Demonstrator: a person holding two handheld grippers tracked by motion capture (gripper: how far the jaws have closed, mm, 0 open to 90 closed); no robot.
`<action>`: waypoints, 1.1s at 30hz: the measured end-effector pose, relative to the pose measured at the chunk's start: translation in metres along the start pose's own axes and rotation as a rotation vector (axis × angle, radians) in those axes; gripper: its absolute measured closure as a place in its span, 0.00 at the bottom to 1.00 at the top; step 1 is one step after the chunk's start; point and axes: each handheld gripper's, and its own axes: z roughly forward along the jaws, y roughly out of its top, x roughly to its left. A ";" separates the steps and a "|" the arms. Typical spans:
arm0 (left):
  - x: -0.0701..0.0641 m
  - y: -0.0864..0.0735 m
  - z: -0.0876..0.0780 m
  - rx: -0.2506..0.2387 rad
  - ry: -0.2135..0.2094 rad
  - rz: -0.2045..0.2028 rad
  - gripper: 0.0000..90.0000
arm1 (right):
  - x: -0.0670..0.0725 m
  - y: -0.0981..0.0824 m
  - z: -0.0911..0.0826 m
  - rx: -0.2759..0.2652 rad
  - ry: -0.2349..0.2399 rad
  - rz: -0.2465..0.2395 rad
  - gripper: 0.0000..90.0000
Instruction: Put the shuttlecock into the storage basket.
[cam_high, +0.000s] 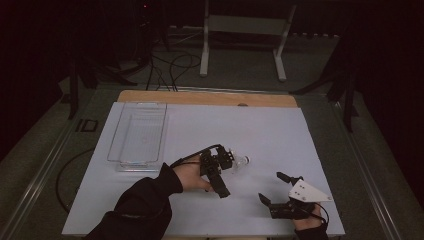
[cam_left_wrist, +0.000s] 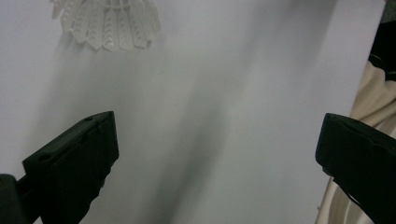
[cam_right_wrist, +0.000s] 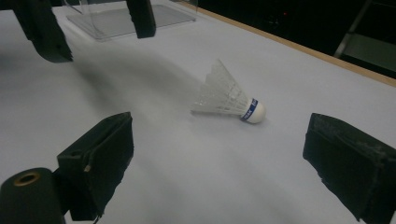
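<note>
I see the shuttlecock (cam_right_wrist: 229, 99) lying on its side on the white surface (cam_high: 280, 135). From above, my left tool (cam_high: 218, 170) covers most of it, and the left gripper view cuts off its feathers (cam_left_wrist: 108, 24). Both tools, the right tool (cam_high: 278, 192) too, stand wide apart, empty. The clear tray (cam_high: 138, 133) sits well apart.

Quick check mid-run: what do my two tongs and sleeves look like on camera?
Both tongs are black with blocky jaws. The left tongs trail a black cable; the right tongs carry a grey three-cornered plate with small dark marks. The left forearm wears a dark sleeve.
</note>
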 end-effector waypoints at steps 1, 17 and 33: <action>0.000 0.002 0.002 0.002 0.002 0.000 0.00 | 0.000 0.000 0.000 0.001 0.000 0.000 0.10; 0.010 0.024 0.018 -0.001 0.000 -0.014 0.04 | 0.000 0.000 -0.001 0.001 0.001 -0.002 0.10; 0.026 0.044 0.040 -0.021 0.033 -0.133 0.22 | 0.001 0.000 -0.002 0.002 0.004 0.005 0.10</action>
